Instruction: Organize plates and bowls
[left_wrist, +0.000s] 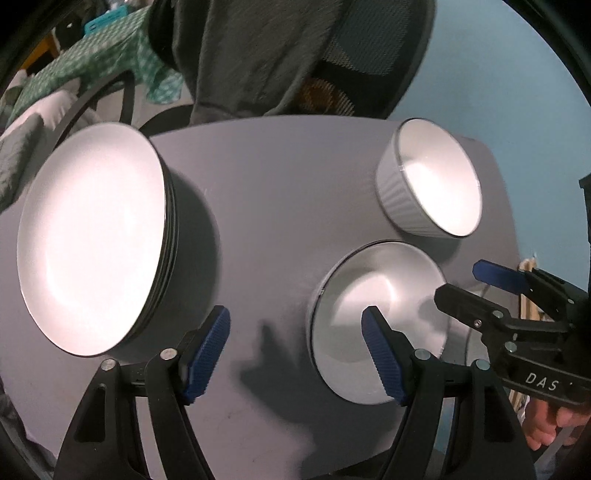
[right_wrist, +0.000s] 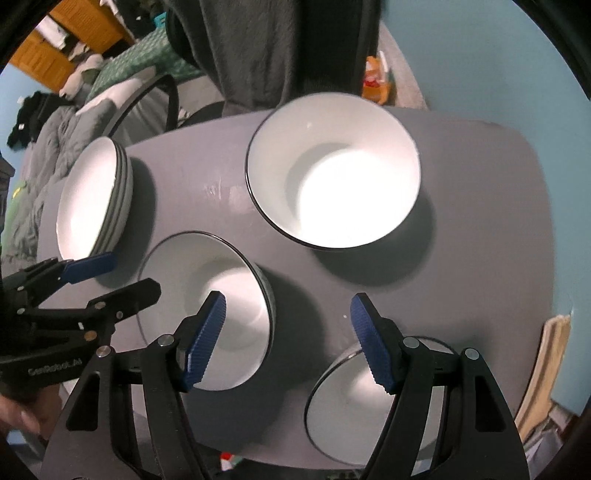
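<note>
A stack of white plates with dark rims sits at the table's left; it also shows in the right wrist view. A white bowl lies just ahead of my open, empty left gripper; it also shows in the right wrist view. A ribbed white bowl stands at the far right; it also shows in the right wrist view. A third bowl sits under my open, empty right gripper, which also shows in the left wrist view.
The dishes rest on a grey table. A dark office chair with grey cloth stands behind it. A bed with green checked bedding lies at far left. The table's right edge meets a blue floor.
</note>
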